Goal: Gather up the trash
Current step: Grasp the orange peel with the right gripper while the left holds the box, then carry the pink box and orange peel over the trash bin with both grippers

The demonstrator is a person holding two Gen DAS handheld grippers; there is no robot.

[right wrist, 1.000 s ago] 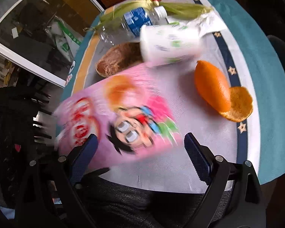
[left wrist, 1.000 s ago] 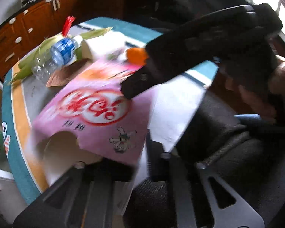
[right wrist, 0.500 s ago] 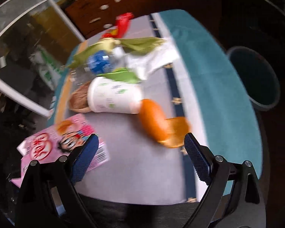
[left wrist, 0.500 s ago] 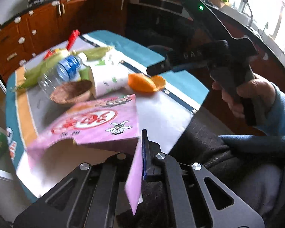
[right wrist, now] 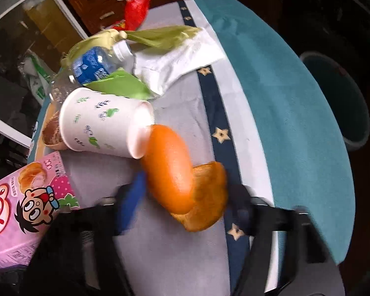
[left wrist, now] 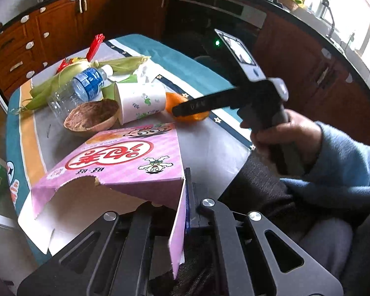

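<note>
My left gripper point(left wrist: 185, 197) is shut on a flap of the torn pink snack box point(left wrist: 125, 157) and holds it at the table's near edge; the box also shows in the right wrist view point(right wrist: 24, 209). My right gripper point(right wrist: 185, 197) is open, its blurred jaws on either side of the orange peel point(right wrist: 170, 170). In the left wrist view the right gripper point(left wrist: 199, 103) reaches over the peel point(left wrist: 185, 108). A paper cup point(right wrist: 103, 125) lies on its side against the peel.
A plastic bottle point(left wrist: 83, 86), corn husks point(left wrist: 120, 64), a brown coconut shell point(left wrist: 91, 118), a white wrapper point(right wrist: 177, 61) and red packaging point(right wrist: 135, 9) lie on the table point(right wrist: 283, 98). A teal bin point(right wrist: 338, 98) stands on the floor right of it.
My right gripper has moved forward to the orange peel, which now sits between its jaws. My left gripper still holds the pink box, now a little lower and closer.
</note>
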